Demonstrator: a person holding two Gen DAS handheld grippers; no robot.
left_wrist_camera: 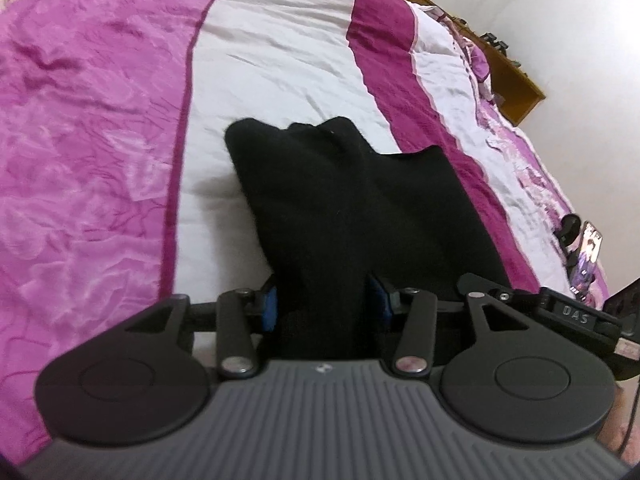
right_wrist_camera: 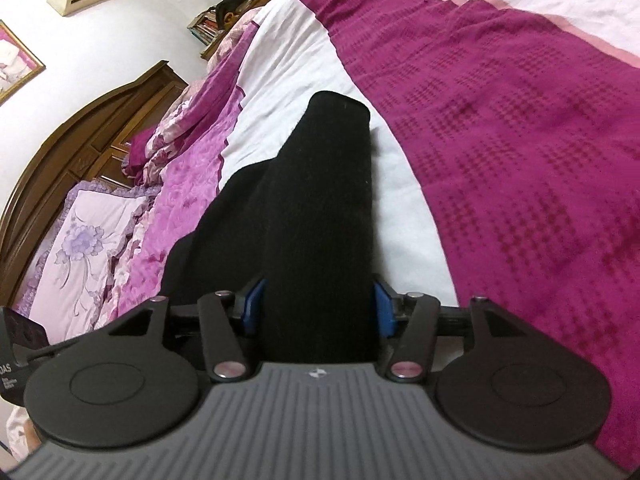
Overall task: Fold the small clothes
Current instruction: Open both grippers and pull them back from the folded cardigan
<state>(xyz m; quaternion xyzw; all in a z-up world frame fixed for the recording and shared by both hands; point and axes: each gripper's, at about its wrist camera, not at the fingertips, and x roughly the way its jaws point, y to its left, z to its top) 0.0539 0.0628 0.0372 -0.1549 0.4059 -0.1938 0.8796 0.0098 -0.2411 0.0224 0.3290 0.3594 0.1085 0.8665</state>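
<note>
A black knitted garment (left_wrist_camera: 360,200) lies on the white stripe of a pink and magenta bedspread (left_wrist_camera: 100,120), its far edge bunched into humps. Its near end runs up between the blue pads (left_wrist_camera: 269,306) of my left gripper (left_wrist_camera: 322,304), which is shut on the cloth. In the right wrist view the same black garment (right_wrist_camera: 320,200) stretches away as a long folded strip. My right gripper (right_wrist_camera: 318,308) is shut on its near end, which fills the space between the blue pads (right_wrist_camera: 385,308). The two grippers hold the garment side by side.
A phone (left_wrist_camera: 588,256) and a small dark object (left_wrist_camera: 568,228) lie near the bed's right edge. A wooden headboard (right_wrist_camera: 80,140) and a floral pillow (right_wrist_camera: 80,240) are on the left in the right wrist view. A wooden shelf (left_wrist_camera: 516,84) borders the bed.
</note>
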